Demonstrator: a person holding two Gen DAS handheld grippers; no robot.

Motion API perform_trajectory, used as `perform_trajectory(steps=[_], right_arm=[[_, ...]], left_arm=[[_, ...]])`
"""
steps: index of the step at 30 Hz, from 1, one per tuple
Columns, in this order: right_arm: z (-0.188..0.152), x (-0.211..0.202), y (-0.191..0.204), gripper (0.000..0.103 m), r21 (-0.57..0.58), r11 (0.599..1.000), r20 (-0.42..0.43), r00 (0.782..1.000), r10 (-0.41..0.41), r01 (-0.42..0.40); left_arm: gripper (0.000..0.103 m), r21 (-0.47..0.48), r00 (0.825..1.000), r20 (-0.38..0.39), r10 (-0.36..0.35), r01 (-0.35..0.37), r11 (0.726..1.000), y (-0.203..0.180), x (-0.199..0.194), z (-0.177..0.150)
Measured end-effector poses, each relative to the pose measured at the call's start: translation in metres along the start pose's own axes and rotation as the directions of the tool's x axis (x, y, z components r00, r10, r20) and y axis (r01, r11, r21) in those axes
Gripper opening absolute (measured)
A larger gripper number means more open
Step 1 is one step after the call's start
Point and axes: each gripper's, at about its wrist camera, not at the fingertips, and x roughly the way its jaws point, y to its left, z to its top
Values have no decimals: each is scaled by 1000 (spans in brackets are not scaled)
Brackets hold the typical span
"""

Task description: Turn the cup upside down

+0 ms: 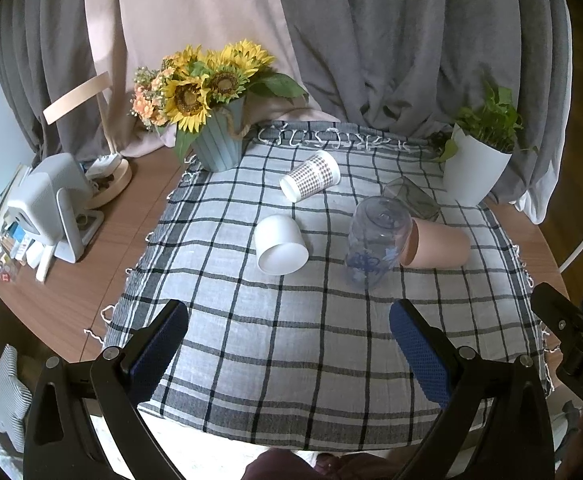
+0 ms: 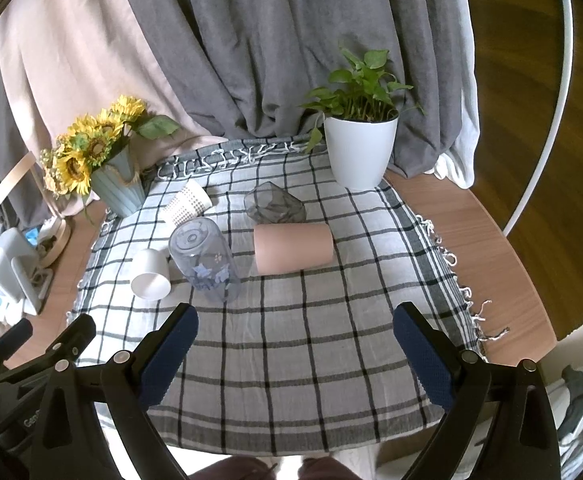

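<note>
Two claws, left claw (image 1: 289,330) and right claw (image 2: 295,334), gape empty; clear floral cup (image 2: 204,258) stands inverted.

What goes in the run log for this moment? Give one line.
left gripper open, empty | right gripper open, empty | clear floral cup upside down | pink cup on its side | nothing grasped
</note>
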Motion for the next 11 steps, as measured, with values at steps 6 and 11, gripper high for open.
perform_trajectory(steps=[6,11], right_arm=[[0,0,1,98,2,1000,-2,1000,-2,2],[0,1,1,98,-1,1000,-3,1000,-1,1]], left_arm=[[103,-3,1000,-13,3,-3,1000,-1,4,0],[103,-5,1000,-14,-2,2,1000,-1,5,1]])
